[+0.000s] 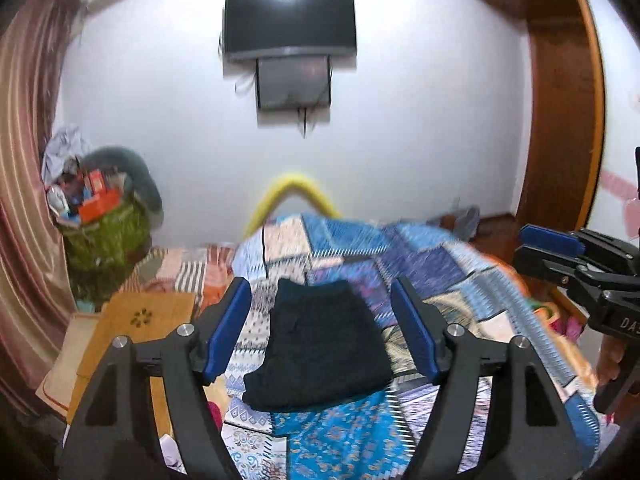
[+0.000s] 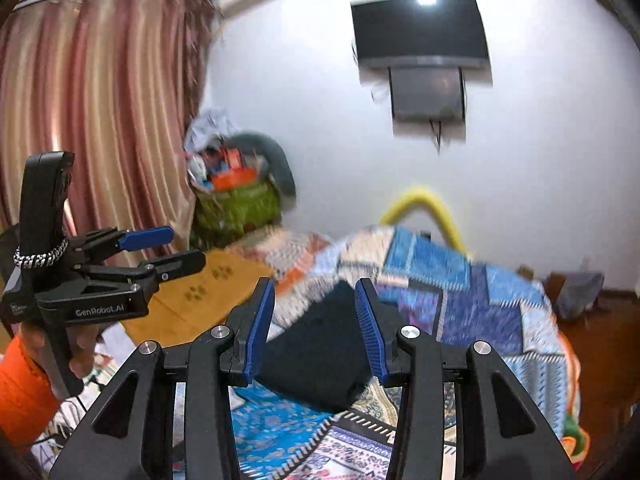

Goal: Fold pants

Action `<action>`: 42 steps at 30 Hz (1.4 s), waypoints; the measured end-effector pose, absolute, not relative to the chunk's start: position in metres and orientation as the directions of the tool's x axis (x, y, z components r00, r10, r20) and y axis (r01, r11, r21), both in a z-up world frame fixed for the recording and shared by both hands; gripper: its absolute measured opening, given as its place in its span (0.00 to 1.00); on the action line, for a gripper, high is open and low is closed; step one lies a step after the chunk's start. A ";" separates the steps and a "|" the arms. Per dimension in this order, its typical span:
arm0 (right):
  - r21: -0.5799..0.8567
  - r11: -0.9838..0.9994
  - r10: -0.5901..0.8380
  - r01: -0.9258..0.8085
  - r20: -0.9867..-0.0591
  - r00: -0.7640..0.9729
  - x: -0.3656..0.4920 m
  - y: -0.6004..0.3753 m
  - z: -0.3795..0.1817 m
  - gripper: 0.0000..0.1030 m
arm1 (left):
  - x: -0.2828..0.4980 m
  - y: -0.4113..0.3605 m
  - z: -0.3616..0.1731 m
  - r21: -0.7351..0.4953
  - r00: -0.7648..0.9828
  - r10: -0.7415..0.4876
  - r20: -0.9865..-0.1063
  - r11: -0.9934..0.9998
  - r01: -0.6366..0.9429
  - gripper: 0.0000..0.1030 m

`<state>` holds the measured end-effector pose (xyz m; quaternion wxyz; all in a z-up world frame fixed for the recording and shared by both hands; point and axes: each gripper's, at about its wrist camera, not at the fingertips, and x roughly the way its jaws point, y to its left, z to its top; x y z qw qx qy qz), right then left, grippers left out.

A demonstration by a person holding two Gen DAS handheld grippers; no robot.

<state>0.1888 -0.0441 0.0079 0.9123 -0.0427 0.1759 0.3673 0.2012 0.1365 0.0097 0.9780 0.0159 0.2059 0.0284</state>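
The black pants (image 1: 320, 344) lie folded into a compact rectangle on the patchwork quilt (image 1: 420, 256); they also show in the right wrist view (image 2: 320, 352). My left gripper (image 1: 322, 296) is open and empty, raised above and in front of the pants. It also shows at the left of the right wrist view (image 2: 176, 248). My right gripper (image 2: 315, 292) is open and empty, held above the pants. It shows at the right edge of the left wrist view (image 1: 532, 246). Neither gripper touches the pants.
The quilt (image 2: 480, 292) covers a bed. A wooden lap table (image 1: 140, 316) lies at its left. A green basket (image 1: 104, 236) full of items stands by the striped curtain (image 1: 24, 160). A TV (image 1: 290, 20) hangs on the white wall. A wooden wardrobe (image 1: 560, 100) is at right.
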 end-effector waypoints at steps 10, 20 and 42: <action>-0.007 0.727 0.672 -0.686 -0.196 0.714 0.092 -0.059 0.021 0.37 | 0.083 0.102 0.032 0.046 0.972 0.101 -0.210 0.995 -0.094 0.73; -0.020 0.785 0.609 -0.619 -0.154 0.778 0.069 -0.055 0.012 0.66 | 0.041 0.099 0.015 0.030 0.979 0.119 -0.165 0.993 -0.116 0.96; 0.009 0.813 0.574 -0.582 -0.174 0.800 0.069 -0.060 -0.002 0.90 | 0.038 0.101 0.000 0.026 0.979 0.115 -0.169 0.993 -0.112 1.00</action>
